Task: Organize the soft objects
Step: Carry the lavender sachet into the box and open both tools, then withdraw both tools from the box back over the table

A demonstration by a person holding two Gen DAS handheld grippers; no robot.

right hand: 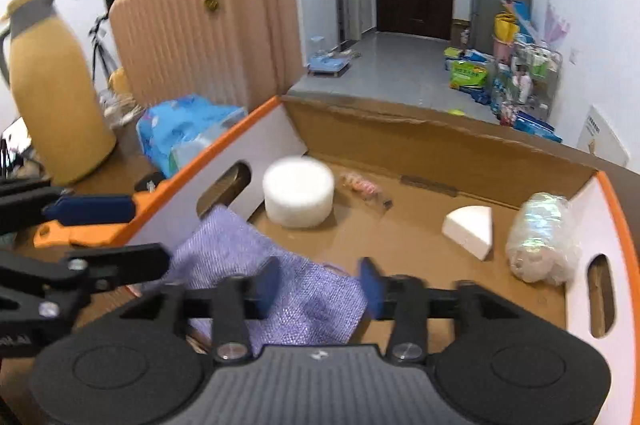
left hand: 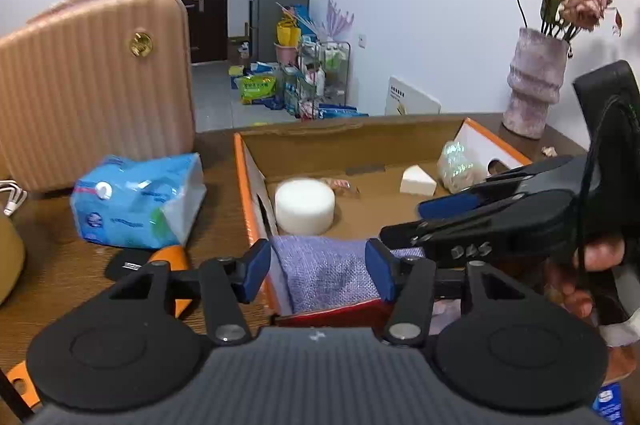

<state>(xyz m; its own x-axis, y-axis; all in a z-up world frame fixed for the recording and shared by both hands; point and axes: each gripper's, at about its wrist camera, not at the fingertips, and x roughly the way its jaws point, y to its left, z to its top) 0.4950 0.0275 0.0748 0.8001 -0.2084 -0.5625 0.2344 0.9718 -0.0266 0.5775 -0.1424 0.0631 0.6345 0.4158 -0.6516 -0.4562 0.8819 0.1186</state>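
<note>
A purple woven cloth [left hand: 328, 275] lies in the near left corner of an open cardboard box [left hand: 340, 139], draped partly up the left wall [right hand: 248, 245]. My left gripper [left hand: 319, 271] is open with the cloth between its blue pads, not clamped. My right gripper [right hand: 320, 285] is open just above the cloth; it also shows in the left wrist view [left hand: 404, 221]. In the box lie a white round sponge [left hand: 305, 205] [right hand: 299, 192], a white wedge sponge [left hand: 418, 181] [right hand: 470, 229], a wrapped bundle [left hand: 458, 167] [right hand: 542, 237] and a small pink packet [right hand: 362, 187].
The box has orange-edged white side walls [right hand: 256, 141] with handle holes. A blue tissue pack [left hand: 138, 201] and a pink suitcase [left hand: 96, 85] stand left of it. A yellow thermos [right hand: 52, 85] is far left. A vase of dried flowers [left hand: 534, 85] stands at the back right.
</note>
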